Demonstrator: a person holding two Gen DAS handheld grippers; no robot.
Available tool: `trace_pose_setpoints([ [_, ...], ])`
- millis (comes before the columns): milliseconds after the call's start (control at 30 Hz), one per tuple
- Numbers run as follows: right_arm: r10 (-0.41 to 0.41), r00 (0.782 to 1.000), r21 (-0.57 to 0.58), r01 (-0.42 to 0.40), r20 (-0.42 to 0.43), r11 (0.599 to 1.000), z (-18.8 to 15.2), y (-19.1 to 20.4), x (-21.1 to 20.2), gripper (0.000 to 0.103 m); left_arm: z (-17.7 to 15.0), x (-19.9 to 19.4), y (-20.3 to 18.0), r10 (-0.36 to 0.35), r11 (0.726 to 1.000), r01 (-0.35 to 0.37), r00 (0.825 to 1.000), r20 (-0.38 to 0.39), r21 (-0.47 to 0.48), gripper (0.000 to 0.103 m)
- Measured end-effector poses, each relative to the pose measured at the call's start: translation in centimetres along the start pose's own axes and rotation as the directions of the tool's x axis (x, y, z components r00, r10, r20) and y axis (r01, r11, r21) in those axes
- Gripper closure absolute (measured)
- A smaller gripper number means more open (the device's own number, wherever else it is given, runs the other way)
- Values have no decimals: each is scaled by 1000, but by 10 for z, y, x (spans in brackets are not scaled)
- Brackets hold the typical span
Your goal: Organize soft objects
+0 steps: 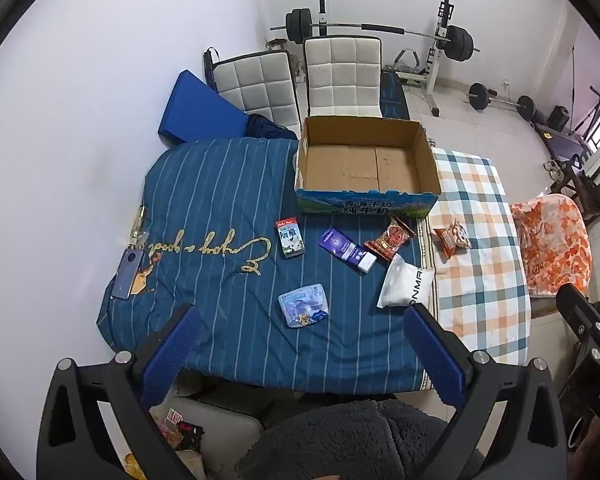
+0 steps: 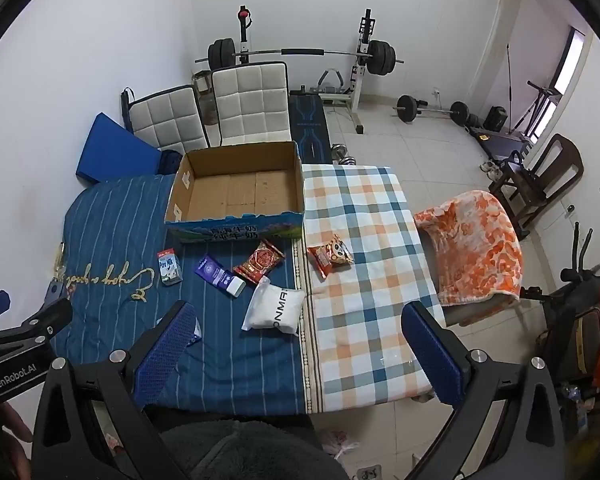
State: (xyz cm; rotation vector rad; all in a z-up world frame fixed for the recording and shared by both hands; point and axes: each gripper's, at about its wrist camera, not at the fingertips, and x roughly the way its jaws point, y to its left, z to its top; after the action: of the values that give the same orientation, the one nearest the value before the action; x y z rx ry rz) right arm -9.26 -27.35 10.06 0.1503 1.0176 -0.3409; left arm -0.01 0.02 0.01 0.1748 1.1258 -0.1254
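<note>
An empty cardboard box [image 1: 366, 168] [image 2: 236, 196] stands at the far side of the blue striped cover [image 1: 220, 216] [image 2: 112, 224]. In front of it lie a milk carton [image 1: 290, 238] [image 2: 169, 271], a purple tube [image 1: 346, 249] [image 2: 219, 274], a red snack pack [image 1: 390, 238] [image 2: 259, 262], a white pouch [image 1: 405, 284] [image 2: 275, 309], a blue pet-food pouch [image 1: 305, 310] and an orange snack pack [image 1: 453, 237] [image 2: 331, 255] on the plaid cover [image 1: 480, 272] [image 2: 364, 240]. My left gripper [image 1: 302, 354] and right gripper [image 2: 300, 350] are open, empty, above the near edge.
A phone [image 1: 127, 274] and a small bottle [image 1: 139, 224] lie at the cover's left edge. An orange blanket [image 1: 552, 246] [image 2: 472, 246] drapes a chair on the right. Two white padded chairs [image 1: 342, 76] [image 2: 250, 104] and a barbell rack [image 1: 380, 32] stand behind.
</note>
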Motion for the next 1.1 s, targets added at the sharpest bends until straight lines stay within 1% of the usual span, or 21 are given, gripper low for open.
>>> trace_pose_setpoints([
  [33, 9, 1000, 6, -9, 13, 1000, 0, 0, -1, 0, 0, 0, 0, -4, 1000, 4, 1000, 0, -1, 0],
  [167, 15, 1000, 7, -15, 9, 1000, 1, -1, -2, 0, 0, 0, 1, 2, 1000, -2, 1000, 8, 0, 0],
  [333, 11, 1000, 6, -11, 7, 1000, 1, -2, -1, 0, 10, -4, 1, 2, 1000, -2, 1000, 24, -3, 0],
  [533, 13, 1000, 21, -13, 19, 1000, 13, 0, -5, 0, 12, -12, -4, 3, 1000, -3, 999, 40, 3, 0],
  [733, 13, 1000, 23, -13, 23, 1000, 11, -2, -5, 0, 10, -11, -5, -4, 1000, 4, 999, 31, 3, 0],
  [900, -6, 1000, 34, 5, 27, 999, 13, -7, -9, 0, 7, -3, -6, -17, 1000, 17, 1000, -2, 7, 0],
  [1100, -16, 1000, 44, 16, 14, 999, 10, -11, -4, 0, 7, -8, -3, -6, 1000, 6, 1000, 22, -5, 0],
])
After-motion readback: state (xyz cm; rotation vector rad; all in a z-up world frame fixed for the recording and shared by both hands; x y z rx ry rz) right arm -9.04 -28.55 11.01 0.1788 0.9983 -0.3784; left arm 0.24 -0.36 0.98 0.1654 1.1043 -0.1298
